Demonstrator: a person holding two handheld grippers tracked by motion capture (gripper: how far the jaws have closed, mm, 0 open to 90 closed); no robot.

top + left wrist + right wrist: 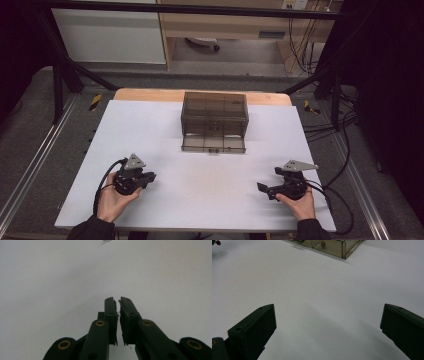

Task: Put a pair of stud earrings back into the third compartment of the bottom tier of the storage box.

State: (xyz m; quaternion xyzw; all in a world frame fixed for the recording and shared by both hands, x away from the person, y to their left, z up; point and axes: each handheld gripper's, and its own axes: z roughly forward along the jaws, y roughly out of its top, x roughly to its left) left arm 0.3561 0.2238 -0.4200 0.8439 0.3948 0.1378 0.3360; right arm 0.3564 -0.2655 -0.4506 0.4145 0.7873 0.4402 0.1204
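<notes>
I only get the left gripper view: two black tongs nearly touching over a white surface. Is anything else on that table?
Observer: Yes, a smoky transparent plastic drawer box stands at the far middle of the white table.
Operator: Is it closed?
Observer: No, its bottom drawer is pulled out toward the person.
Operator: And the other tongs?
Observer: The right tongs are spread wide open, holding nothing, resting near the table's near right side.
</notes>
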